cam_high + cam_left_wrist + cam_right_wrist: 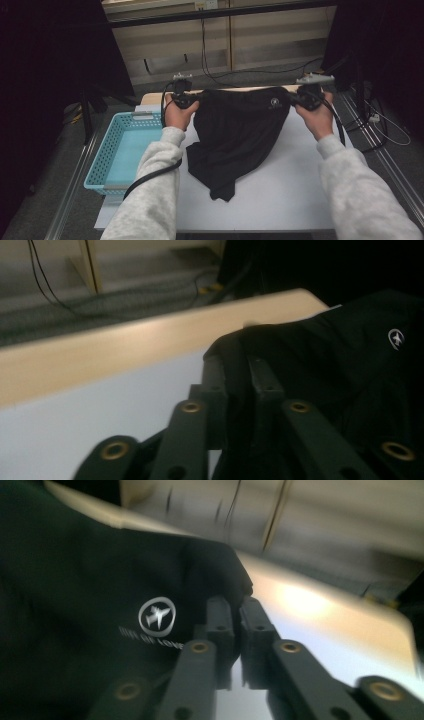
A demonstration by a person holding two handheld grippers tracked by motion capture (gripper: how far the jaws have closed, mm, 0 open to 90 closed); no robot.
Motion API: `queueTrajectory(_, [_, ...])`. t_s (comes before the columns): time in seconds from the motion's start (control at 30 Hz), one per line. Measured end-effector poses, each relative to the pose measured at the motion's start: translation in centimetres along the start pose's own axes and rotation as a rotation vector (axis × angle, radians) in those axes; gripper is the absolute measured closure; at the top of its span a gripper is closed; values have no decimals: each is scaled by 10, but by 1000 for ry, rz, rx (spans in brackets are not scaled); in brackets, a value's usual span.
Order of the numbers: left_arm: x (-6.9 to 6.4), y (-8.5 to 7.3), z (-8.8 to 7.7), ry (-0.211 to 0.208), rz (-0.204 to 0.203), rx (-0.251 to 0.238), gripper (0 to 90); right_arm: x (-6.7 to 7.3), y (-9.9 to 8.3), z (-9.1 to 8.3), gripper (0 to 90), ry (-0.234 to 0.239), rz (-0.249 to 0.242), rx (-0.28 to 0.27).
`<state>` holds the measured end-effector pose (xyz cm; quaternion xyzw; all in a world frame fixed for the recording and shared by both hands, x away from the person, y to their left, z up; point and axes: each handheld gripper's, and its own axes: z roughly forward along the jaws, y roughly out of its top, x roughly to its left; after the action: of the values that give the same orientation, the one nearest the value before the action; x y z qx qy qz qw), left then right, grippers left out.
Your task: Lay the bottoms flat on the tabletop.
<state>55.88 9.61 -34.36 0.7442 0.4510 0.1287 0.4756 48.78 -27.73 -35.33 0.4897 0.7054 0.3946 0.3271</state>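
Note:
A black garment (235, 135) with a small white round logo (275, 103) hangs stretched between my two grippers, and its lower part lies crumpled on the white table (300, 175). My left gripper (195, 103) pinches the garment's top left corner, while my right gripper (292, 100) pinches the top right corner near the logo. In the left gripper view the garment (350, 365) bunches between the jaws of the left gripper (237, 370). In the right gripper view the right gripper (236, 610) has its jaws close together on the edge of the garment (75, 580), beside the logo (157, 616).
A light blue plastic basket (102, 150) stands off the table's left side. The table has a pale wooden far edge (125, 340). Cables (205, 60) run over the floor behind it, in front of a low cabinet. Dark curtains flank both sides.

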Motion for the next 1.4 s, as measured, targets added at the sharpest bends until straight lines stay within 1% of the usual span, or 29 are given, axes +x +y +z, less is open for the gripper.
queueTrajectory(0.03, [2, -1, 2, 16, -22, -20, 439, 0, 6, 8, 581, -20, 17, -8])
queueTrajectory(0.07, [4, -5, 4, 25, -5, -23, 421, 3, 9, 13, 506, -42, 24, -20])
queueTrajectory(0.1, [4, -10, 7, 40, 15, 21, 384, 7, 8, 16, 501, -32, 14, -8])
queueTrajectory(0.13, [5, -17, 9, 38, 15, 47, 296, 13, 5, 18, 468, -3, 13, 21])
queueTrajectory(0.17, [5, -24, 10, 15, 9, 68, 245, 19, -1, 19, 425, 24, 12, 31])
queueTrajectory(0.2, [3, -38, 9, 25, 38, 93, 209, 33, -17, 16, 417, 78, -21, 71])
queueTrajectory(0.23, [3, -38, 9, 25, 38, 93, 197, 33, -17, 16, 417, 78, -21, 71])
queueTrajectory(0.27, [2, -45, 8, 23, 52, 99, 197, 39, -27, 13, 397, 95, -19, 75])
queueTrajectory(0.3, [0, -51, 6, 10, 43, 103, 184, 45, -36, 9, 380, 125, -22, 79])
queueTrajectory(0.33, [-2, -56, 3, 8, 44, 112, 167, 52, -45, 5, 365, 147, -31, 102])
queueTrajectory(0.37, [-4, -62, 0, 4, 49, 113, 155, 58, -54, 0, 348, 153, -40, 116])
queueTrajectory(0.43, [-8, -71, -7, -5, 67, 121, 151, 71, -70, -10, 346, 199, -63, 137])
queueTrajectory(0.47, [-11, -76, -10, -11, 66, 122, 143, 81, -84, -19, 335, 217, -69, 149])
queueTrajectory(0.5, [-13, -80, -13, -14, 71, 121, 143, 81, -84, -19, 335, 217, -69, 149])
queueTrajectory(0.57, [-18, -89, -20, -11, 83, 122, 140, 91, -96, -27, 331, 248, -64, 149])
queueTrajectory(0.6, [-20, -92, -23, -17, 86, 122, 136, 95, -101, -30, 331, 248, -62, 151])
queueTrajectory(0.67, [-26, -99, -28, -25, 92, 107, 132, 105, -108, -36, 332, 271, -73, 155])
queueTrajectory(0.73, [-30, -105, -32, -22, 98, 110, 122, 116, -112, -42, 342, 287, -100, 156])
queueTrajectory(0.77, [-32, -108, -33, -23, 119, 128, 117, 120, -112, -44, 345, 299, -109, 150])
queueTrajectory(0.87, [-36, -115, -35, -35, 123, 105, 116, 132, -111, -47, 420, 335, -116, 137])
queueTrajectory(0.97, [-37, -123, -33, -53, 98, 92, 116, 134, -114, -43, 456, 328, -138, 160])
queueTrajectory(1.0, [-37, -124, -31, -46, 100, 97, 116, 135, -118, -39, 518, 335, -131, 166])
queueTrajectory(1.07, [-37, -125, -30, -51, 114, 122, 116, 134, -120, -34, 528, 321, -125, 179])
queueTrajectory(1.17, [-37, -126, -32, -49, 129, 118, 115, 133, -120, -29, 563, 302, -112, 188])
queueTrajectory(1.2, [-38, -127, -32, -52, 116, 113, 115, 132, -120, -27, 594, 292, -110, 192])
queueTrajectory(1.23, [-40, -127, -33, -52, 129, 120, 114, 132, -121, -24, 632, 288, -119, 204])
queueTrajectory(1.3, [-43, -127, -34, -64, 125, 107, 114, 133, -124, -20, 728, 267, -164, 227])
queueTrajectory(1.33, [-44, -128, -34, -71, 120, 108, 114, 132, -125, -18, 781, 292, -159, 218])
queueTrajectory(1.4, [-48, -129, -35, -78, 138, 108, 114, 128, -124, -16, 900, 307, -156, 219])
